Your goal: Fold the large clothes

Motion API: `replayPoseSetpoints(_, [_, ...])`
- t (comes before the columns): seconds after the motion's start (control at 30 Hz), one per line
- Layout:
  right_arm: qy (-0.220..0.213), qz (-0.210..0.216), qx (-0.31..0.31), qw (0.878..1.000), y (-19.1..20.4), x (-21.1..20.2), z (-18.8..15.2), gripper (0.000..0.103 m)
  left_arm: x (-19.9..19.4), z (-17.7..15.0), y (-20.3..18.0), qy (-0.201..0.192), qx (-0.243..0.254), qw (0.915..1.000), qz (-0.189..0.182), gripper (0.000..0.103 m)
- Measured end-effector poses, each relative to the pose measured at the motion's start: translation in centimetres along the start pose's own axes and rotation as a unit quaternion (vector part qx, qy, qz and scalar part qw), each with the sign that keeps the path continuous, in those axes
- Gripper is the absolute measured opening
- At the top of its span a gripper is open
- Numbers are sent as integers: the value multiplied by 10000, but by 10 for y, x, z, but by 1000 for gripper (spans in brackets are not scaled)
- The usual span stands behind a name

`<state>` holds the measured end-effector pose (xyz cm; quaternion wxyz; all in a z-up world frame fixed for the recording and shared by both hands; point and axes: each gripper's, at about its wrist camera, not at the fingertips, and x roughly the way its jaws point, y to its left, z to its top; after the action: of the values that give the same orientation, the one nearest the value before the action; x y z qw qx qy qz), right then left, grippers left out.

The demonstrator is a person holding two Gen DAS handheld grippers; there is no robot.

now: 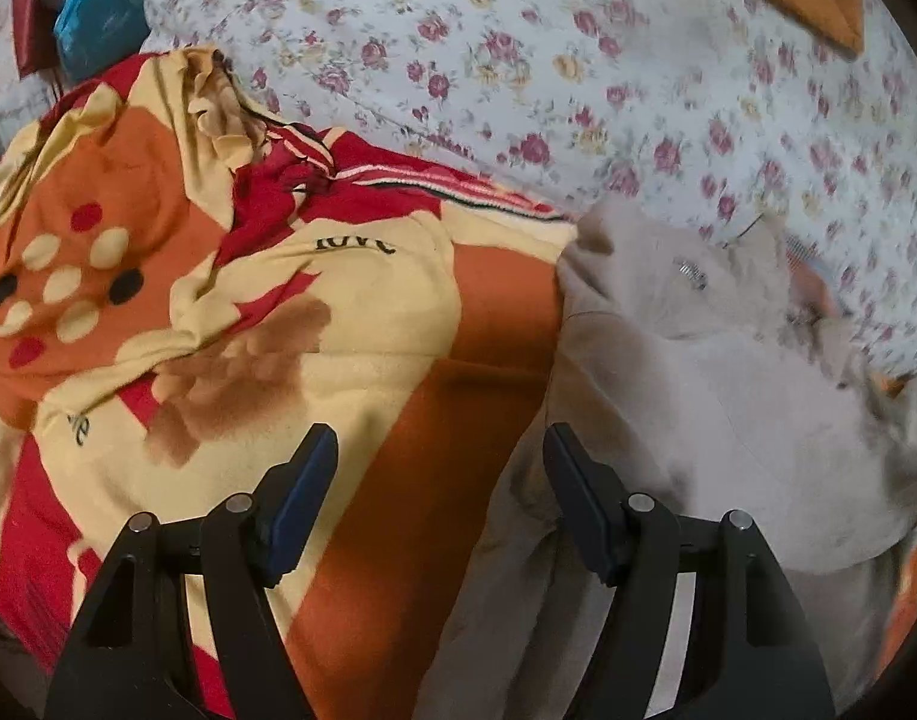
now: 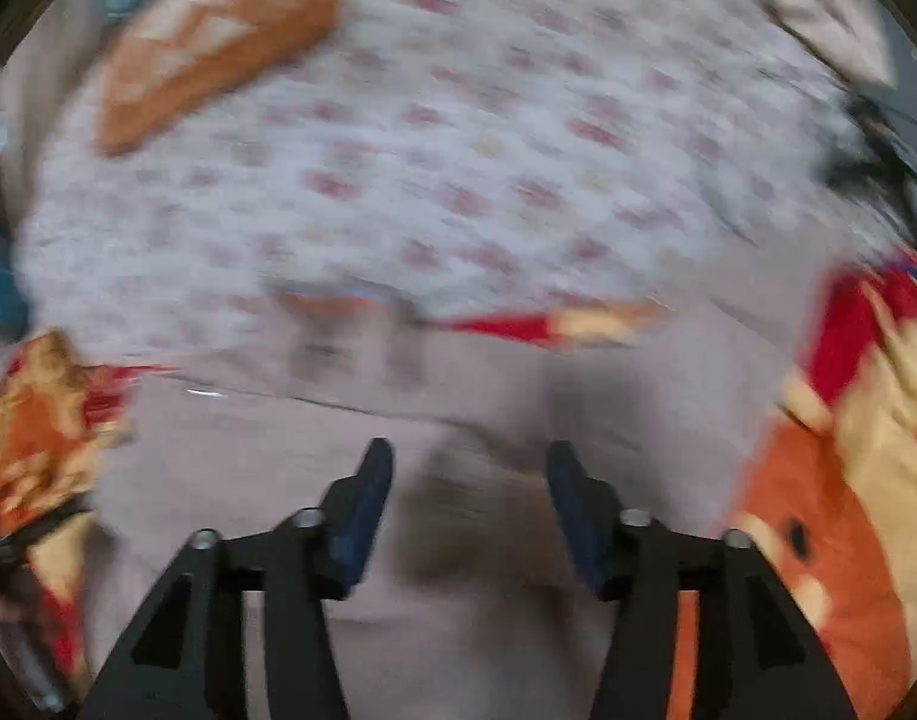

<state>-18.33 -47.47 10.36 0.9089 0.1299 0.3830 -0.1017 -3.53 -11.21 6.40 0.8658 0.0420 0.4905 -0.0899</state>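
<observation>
Soft, even light; right wrist view heavily motion-blurred, both fisheye-warped with dark corners.

The setting was a home bedroom: a floral-print bedsheet [image 1: 518,60] covered the bed, a red, orange and yellow blanket [image 1: 248,312] lay over it, and a cushion [image 2: 218,42] (orange-patterned) sat beyond.

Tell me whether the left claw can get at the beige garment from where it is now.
Probably yes: the left claw is open and empty above the beige garment, whose edge on the orange-patterned blanket lies uncovered.
</observation>
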Motion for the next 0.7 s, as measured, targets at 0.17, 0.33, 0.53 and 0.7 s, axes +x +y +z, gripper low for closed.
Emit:
replayPoseSetpoints(0.17, [438, 1480, -1073, 9822, 118, 61, 33, 63, 18, -5, 8, 351, -22, 9989, 296, 70])
replayPoseSetpoints(0.33, [677, 1758, -1512, 9704, 194, 132, 50, 64, 24, -3, 14, 463, -185, 9986, 200, 72])
replayPoseSetpoints(0.53, [1044, 1775, -2156, 9545, 247, 191, 47, 66, 31, 3, 11, 504, -212, 9981, 272, 73])
replayPoseSetpoints(0.7, [802, 1405, -2217, 9616, 245, 209, 49, 1, 32, 5, 12, 515, -226, 9980, 289, 73])
